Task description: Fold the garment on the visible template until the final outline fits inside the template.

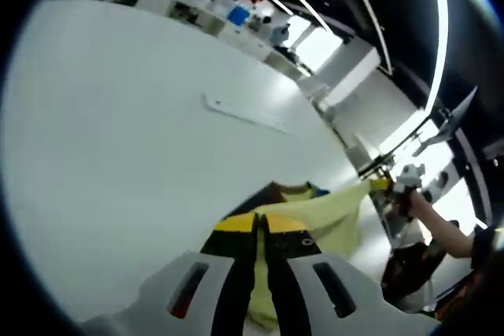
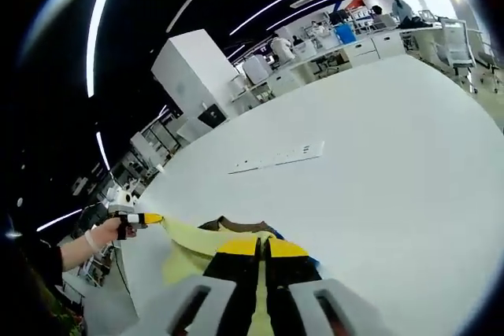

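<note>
**Yellow garment stretched between my two grippers above the table**

I am working over a wide white table [image 2: 409,163], bare apart from a flat white strip [image 2: 277,157] lying far from me. Beyond the table's far edge, desks cluttered with equipment [image 1: 236,9] and a white cabinet [image 2: 197,64] are standing under long ceiling lights. Nothing is blocking the cloth.

The yellow garment [image 1: 331,214], dark at the collar, is hanging taut, its long axis running sideways from one gripper to the other.

My left gripper [image 1: 262,230] is clamping one edge of the fabric, its yellow-tipped jaws pressed together. My right gripper [image 2: 262,251] is pinching the opposite edge the same way. In the right gripper view, my left hand [image 2: 106,232] is reaching out, arm extended, holding its gripper level with the cloth.
</note>
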Action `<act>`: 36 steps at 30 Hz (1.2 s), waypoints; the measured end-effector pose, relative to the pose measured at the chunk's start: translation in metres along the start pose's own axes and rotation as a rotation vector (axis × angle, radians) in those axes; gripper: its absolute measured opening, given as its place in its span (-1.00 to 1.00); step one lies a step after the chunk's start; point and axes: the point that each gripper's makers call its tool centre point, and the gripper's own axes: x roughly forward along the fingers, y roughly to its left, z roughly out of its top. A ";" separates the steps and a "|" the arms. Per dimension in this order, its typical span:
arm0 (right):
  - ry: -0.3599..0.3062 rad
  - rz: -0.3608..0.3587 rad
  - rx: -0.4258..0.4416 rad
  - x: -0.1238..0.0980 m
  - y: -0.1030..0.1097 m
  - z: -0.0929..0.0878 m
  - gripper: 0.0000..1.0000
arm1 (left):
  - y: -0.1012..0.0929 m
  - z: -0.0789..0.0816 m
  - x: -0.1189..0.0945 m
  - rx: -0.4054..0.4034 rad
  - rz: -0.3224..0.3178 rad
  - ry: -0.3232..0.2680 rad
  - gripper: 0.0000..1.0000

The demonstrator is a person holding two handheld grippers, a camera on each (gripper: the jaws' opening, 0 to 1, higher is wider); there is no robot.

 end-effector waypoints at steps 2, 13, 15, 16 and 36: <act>0.008 -0.012 0.013 0.006 -0.008 -0.002 -1.00 | 0.004 -0.001 0.005 -0.009 0.005 0.000 -1.00; 0.035 -0.074 0.183 0.042 -0.044 -0.025 -1.00 | 0.037 -0.007 0.036 -0.114 0.056 0.001 -1.00; 0.038 -0.078 0.186 0.045 -0.046 -0.029 -1.00 | 0.042 -0.011 0.039 -0.102 0.073 0.015 -1.00; 0.041 -0.088 0.202 0.046 -0.049 -0.031 -1.00 | 0.043 -0.013 0.039 -0.113 0.073 0.018 -1.00; 0.076 -0.109 0.185 0.049 -0.057 -0.043 -1.00 | 0.052 -0.022 0.045 -0.093 0.103 0.015 -1.00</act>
